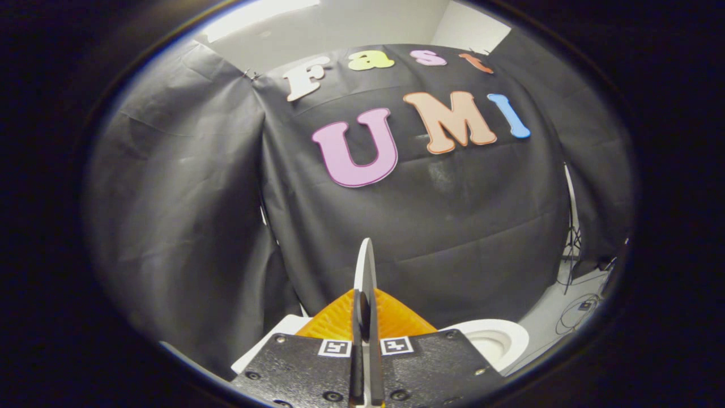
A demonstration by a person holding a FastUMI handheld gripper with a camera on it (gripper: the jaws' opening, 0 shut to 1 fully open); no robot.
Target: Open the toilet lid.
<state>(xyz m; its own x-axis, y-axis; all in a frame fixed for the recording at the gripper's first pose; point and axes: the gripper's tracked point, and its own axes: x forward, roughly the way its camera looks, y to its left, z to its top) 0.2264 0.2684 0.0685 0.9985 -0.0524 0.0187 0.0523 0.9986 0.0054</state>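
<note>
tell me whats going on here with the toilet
A person's hand-held claw is clamped on the thin white toilet lid, whose edge stands up between the two fingers. The lid looks raised well off the white toilet bowl, which shows open beside and below the claw. Beyond them hangs the black cloth booth wall. The lid seems mostly open, though how far back it leans can't be judged.

The toilet lid (365,266) stands edge-on between the gripper (365,317) fingers, which clamp it. The toilet bowl (498,340) lies lower right, cables (578,311) beyond.
</note>
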